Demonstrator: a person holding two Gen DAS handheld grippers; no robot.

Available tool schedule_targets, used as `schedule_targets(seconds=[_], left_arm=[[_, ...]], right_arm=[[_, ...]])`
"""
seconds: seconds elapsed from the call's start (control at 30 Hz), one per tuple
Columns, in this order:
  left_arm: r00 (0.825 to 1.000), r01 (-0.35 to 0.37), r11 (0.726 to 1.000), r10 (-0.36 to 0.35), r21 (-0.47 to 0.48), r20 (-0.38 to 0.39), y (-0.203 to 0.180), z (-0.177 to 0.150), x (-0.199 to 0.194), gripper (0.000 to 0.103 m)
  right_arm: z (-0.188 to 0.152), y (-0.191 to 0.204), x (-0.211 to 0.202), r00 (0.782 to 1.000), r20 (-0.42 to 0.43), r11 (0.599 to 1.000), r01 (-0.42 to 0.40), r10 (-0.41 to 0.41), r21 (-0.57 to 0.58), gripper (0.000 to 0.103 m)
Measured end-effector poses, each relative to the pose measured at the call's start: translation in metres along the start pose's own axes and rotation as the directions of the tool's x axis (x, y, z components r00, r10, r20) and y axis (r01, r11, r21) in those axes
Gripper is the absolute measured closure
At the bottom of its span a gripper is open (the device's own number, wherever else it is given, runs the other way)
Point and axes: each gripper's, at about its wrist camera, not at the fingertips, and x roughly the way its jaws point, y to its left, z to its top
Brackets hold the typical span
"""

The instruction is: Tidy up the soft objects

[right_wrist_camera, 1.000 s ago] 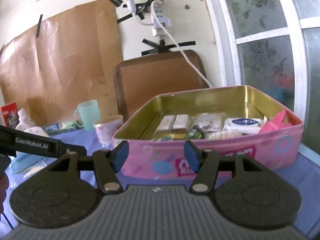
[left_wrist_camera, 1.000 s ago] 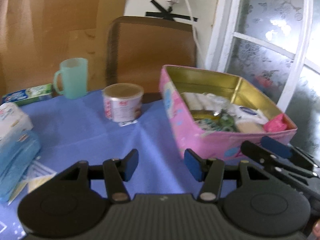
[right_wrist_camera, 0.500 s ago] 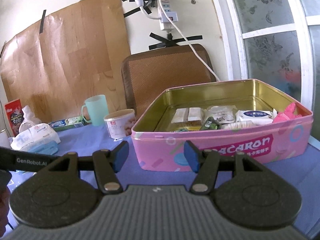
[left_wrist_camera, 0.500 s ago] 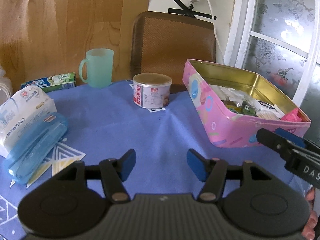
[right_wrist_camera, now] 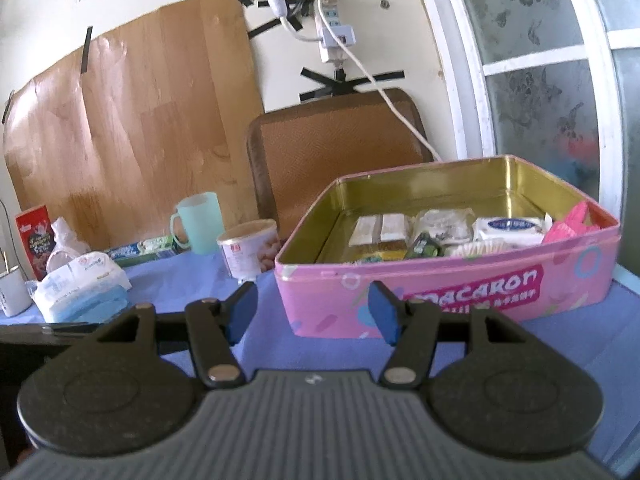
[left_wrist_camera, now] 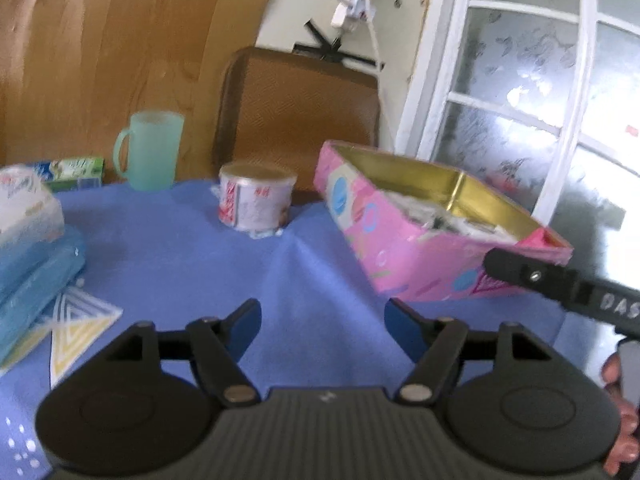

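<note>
Left wrist view: left gripper [left_wrist_camera: 322, 316] hangs over bare blue cloth on the surface [left_wrist_camera: 192, 256]. Jaws apart, nothing between them; they have just been opening. Picture is blurred. Ahead right, pink tin [left_wrist_camera: 404, 248], open, gold-lined, pale packets inside it. Behind the cloth's crease, a small can [left_wrist_camera: 256, 202]; further back left, a green mug [left_wrist_camera: 150, 150]. At left edge, a white wipes pack [left_wrist_camera: 24, 208] rests on a blue soft pack [left_wrist_camera: 36, 276]. A patterned paper sheet [left_wrist_camera: 80, 328] lies just beside them. Right gripper [left_wrist_camera: 560, 284] reaches in from the right edge, near the tin's near corner. Brown chair back [left_wrist_camera: 300, 116] stands behind the surface; frosted window [left_wrist_camera: 540, 92] at right.

Right wrist view: right gripper [right_wrist_camera: 312, 310] faces the tin's [right_wrist_camera: 460, 292] lettered side. Jaws apart, empty. Inside the tin: white packets, a green wrapper, a pink item in the right corner. Can [right_wrist_camera: 250, 248] and mug [right_wrist_camera: 198, 228] left of the tin. Wipes pack [right_wrist_camera: 80, 276] on the blue pack [right_wrist_camera: 94, 304], well apart from the tin. Wood-grain sheet [right_wrist_camera: 132, 128] taped to wall; power strip [right_wrist_camera: 332, 40] taped above the chair.
</note>
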Motion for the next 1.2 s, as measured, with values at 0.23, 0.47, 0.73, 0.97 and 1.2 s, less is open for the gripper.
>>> schedule_targets(seconds=[0.23,0.47,0.73,0.97,1.2], left_arm=[[0.999,0.038,0.999,-0.037,-0.029,0.018,0.007,-0.001,-0.002,0.031],[0.998,0.06,0.998,-0.06,-0.003,0.035,0.003,-0.003,-0.005,0.029],[0.997,0.063,0.998,-0.063,-0.009,0.049,0.005,-0.003,-0.009,0.026],[0.994,0.058,0.994,-0.048,-0.097,0.094,0.033,0.0,-0.033,0.026],[0.946,-0.192,0.967,0.227,-0.167,0.231,0.098,-0.015,-0.104,0.019]], right_arm=[[-0.004,0.002,0.008,0.999,-0.039,1.0,0.005,-0.004,0.024,0.039],[-0.005,0.006,0.01,0.999,-0.038,1.0,0.008,-0.008,0.019,0.039],[-0.005,0.006,0.011,0.999,-0.05,1.0,0.009,-0.008,0.018,0.039],[-0.004,0.014,0.013,0.998,-0.057,1.0,-0.019,0.018,-0.013,0.039],[-0.003,0.069,0.034,0.974,-0.137,0.97,-0.197,0.178,-0.139,0.035]])
